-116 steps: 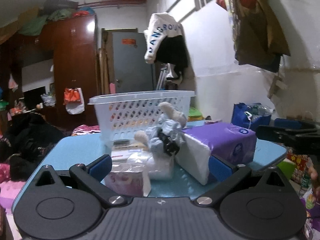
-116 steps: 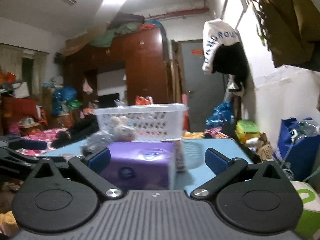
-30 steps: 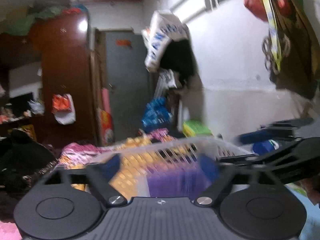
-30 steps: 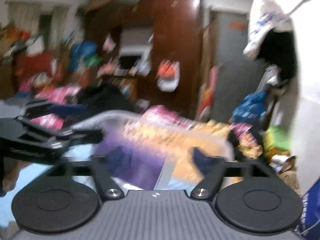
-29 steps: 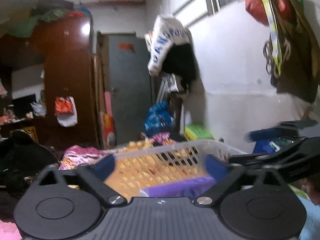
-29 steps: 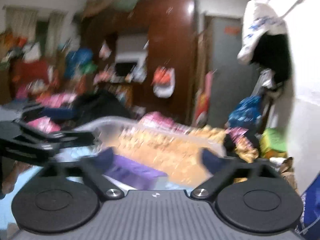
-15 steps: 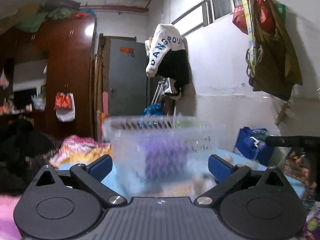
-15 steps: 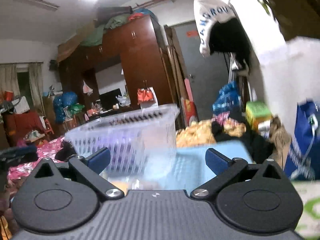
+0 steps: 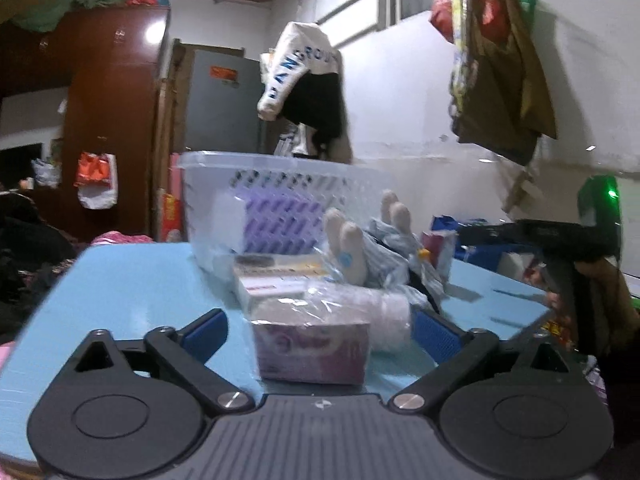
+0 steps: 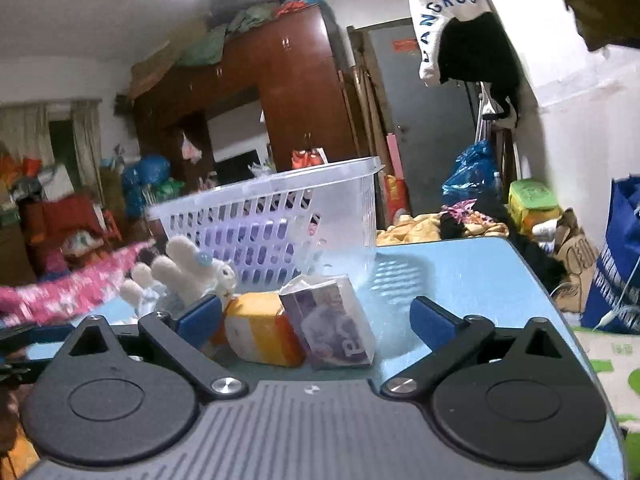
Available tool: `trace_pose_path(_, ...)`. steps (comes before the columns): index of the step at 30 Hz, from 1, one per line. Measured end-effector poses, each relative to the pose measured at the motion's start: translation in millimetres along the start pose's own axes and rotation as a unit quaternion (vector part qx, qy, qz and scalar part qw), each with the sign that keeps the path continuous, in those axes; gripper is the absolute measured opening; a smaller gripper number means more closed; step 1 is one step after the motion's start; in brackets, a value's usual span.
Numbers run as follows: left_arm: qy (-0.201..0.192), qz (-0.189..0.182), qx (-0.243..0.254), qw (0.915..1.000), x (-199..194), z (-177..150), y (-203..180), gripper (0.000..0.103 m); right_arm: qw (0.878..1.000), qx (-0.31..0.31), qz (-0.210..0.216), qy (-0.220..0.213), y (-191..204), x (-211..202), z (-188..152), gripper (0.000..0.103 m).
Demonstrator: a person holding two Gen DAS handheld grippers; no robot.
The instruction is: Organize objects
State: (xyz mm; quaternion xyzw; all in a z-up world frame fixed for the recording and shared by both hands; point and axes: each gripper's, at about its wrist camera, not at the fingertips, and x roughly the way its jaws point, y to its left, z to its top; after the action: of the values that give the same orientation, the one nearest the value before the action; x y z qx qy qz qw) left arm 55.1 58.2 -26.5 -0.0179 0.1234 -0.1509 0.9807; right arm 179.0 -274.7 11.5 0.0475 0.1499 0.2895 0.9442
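A white plastic basket (image 9: 280, 184) stands on the blue table (image 9: 132, 280) with the purple tissue pack (image 9: 280, 220) inside it; it also shows in the right wrist view (image 10: 280, 216). My left gripper (image 9: 316, 330) is open, its fingers either side of a pink wrapped box (image 9: 312, 350). Behind that lie a flat box (image 9: 276, 276) and a plush toy (image 9: 360, 240). My right gripper (image 10: 316, 314) is open around a yellow-orange packet (image 10: 260, 328) and a purple-grey carton (image 10: 332, 320). The plush toy (image 10: 184, 268) lies left of them.
The right gripper's handle and the hand holding it (image 9: 568, 240) show at the right of the left wrist view. The table's right edge (image 10: 560, 312) drops to bags and clutter on the floor. A wardrobe (image 10: 304, 104) and a door (image 9: 224, 104) stand beyond.
The purple tissue pack has gone from the table into the basket. Both grippers have let go, pulled back and come down low to the table in front of the remaining items.
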Motion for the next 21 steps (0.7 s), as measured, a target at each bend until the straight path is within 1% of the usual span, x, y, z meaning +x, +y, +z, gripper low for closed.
trace_pose_path(1, 0.001, 0.001, 0.001, 1.0000, 3.0, -1.5, 1.1, 0.097, 1.000, -0.016, -0.007, 0.005, 2.9, 4.4, 1.9, 0.094)
trace_pose_path(3, 0.000, 0.003, 0.004, 1.0000, 3.9, -7.9, 0.8, 0.087, 0.999, -0.031, -0.010, 0.015, 7.7, 8.7, -0.9, 0.085)
trace_pose_path(4, 0.000, 0.003, 0.004, 1.0000, 5.0, -8.4, 2.0, 0.084, 0.999, -0.034, -0.011, 0.019, 8.0, 12.2, -0.8, 0.082)
trace_pose_path(5, 0.001, 0.001, 0.005, 1.0000, 5.5, -10.6, 2.8, 0.081, 0.999, -0.035, -0.014, 0.019, 8.1, 14.3, -1.6, 0.078)
trace_pose_path(8, -0.003, 0.002, 0.008, 1.0000, 6.1, -11.6, 2.5, 0.080, 0.999, -0.038, -0.019, 0.025, 7.0, 21.4, -0.5, 0.068)
trace_pose_path(11, -0.005, 0.005, 0.014, 0.9999, 8.2, -12.4, 1.1, 0.080, 0.999, -0.038, -0.020, 0.029, 8.2, 22.3, -2.7, 0.064)
trace_pose_path(13, -0.005, 0.007, 0.014, 0.9999, 9.3, -13.1, 1.2, 0.080, 0.998, -0.044, -0.024, 0.026, 9.5, 20.0, -5.2, 0.059)
trace_pose_path(14, -0.005, 0.007, 0.015, 0.9998, 9.7, -13.8, 1.4, 0.078, 0.998, -0.046, -0.025, 0.024, 9.2, 19.6, -6.2, 0.055)
trace_pose_path(15, -0.006, 0.008, 0.015, 0.9998, 9.4, -14.6, 2.1, 0.069, 0.998, -0.046, -0.032, 0.023, 8.4, 19.5, -7.8, 0.049)
trace_pose_path(17, -0.007, 0.008, 0.017, 0.9998, 7.6, -14.8, 1.8, 0.069, 0.998, -0.050, -0.038, 0.018, 8.8, 17.2, -11.4, 0.049)
trace_pose_path(19, -0.014, 0.018, 0.022, 0.9995, 4.3, -14.5, 0.2, 0.068, 0.998, -0.051, -0.040, 0.009, 9.3, 14.0, -12.5, 0.049)
trace_pose_path(21, -0.021, 0.021, 0.024, 0.9992, 0.8, -13.5, 0.3, 0.068, 0.998, -0.044, -0.036, -0.001, 7.5, 10.8, -12.2, 0.049)
